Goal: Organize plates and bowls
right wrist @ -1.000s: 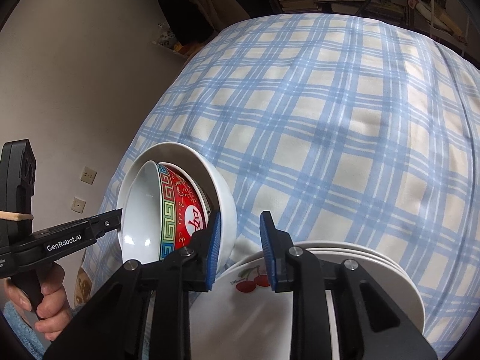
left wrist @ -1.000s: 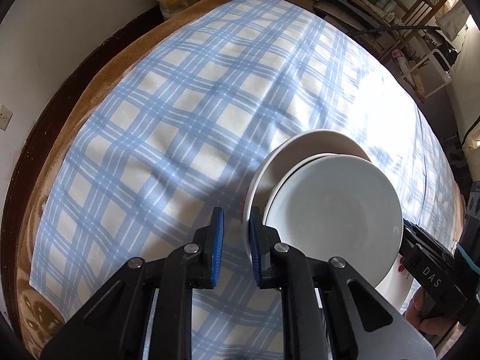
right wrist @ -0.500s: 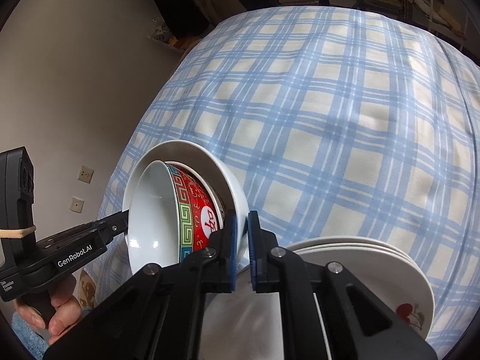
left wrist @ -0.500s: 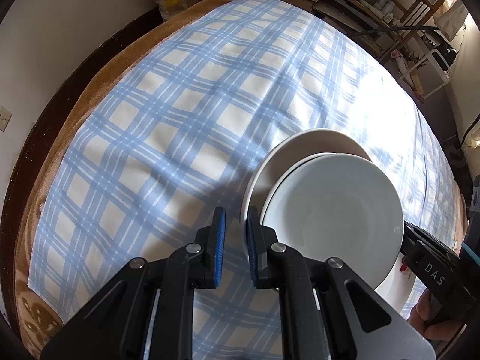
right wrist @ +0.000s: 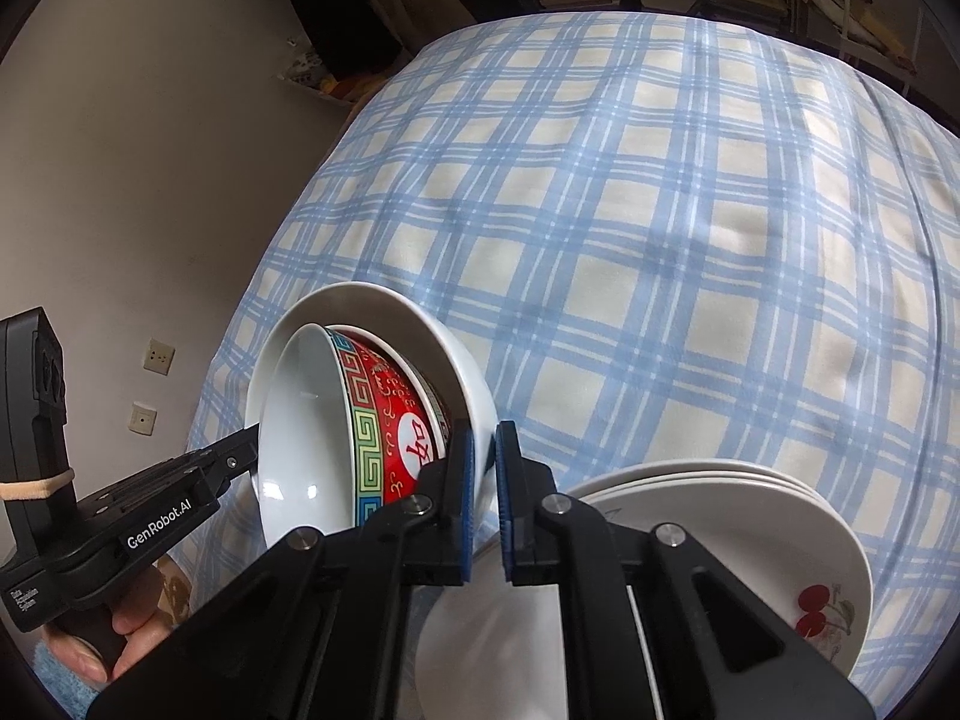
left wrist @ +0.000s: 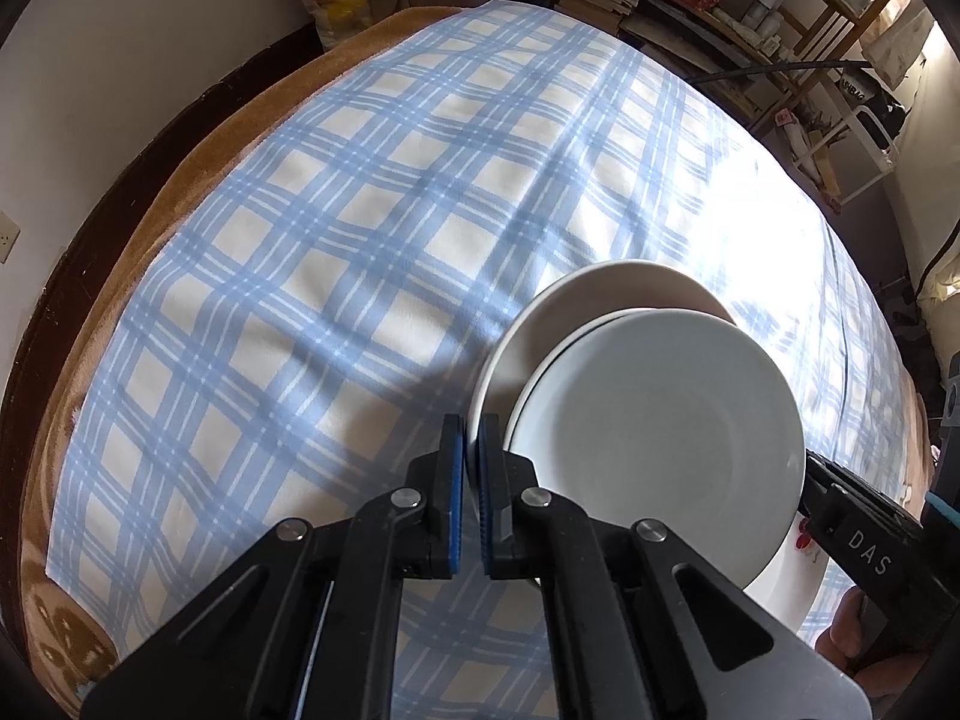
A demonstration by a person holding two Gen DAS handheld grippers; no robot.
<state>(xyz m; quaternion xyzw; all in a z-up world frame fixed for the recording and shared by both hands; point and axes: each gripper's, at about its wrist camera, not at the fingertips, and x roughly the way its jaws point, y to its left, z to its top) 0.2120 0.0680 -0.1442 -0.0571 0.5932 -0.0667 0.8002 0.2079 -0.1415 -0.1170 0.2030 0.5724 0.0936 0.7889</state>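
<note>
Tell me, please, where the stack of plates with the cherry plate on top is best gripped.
Probably its flared rim on the side away from the nested bowls, approached low from there. The stack of plates lies flat on the tablecloth, so only the upturned edge offers a pinch, and the tilted bowls crowd the other side.

A blue-and-cream checked cloth covered the desk over a brown blanket. Cluttered wooden shelves stood behind; two wall sockets sat nearby.
</note>
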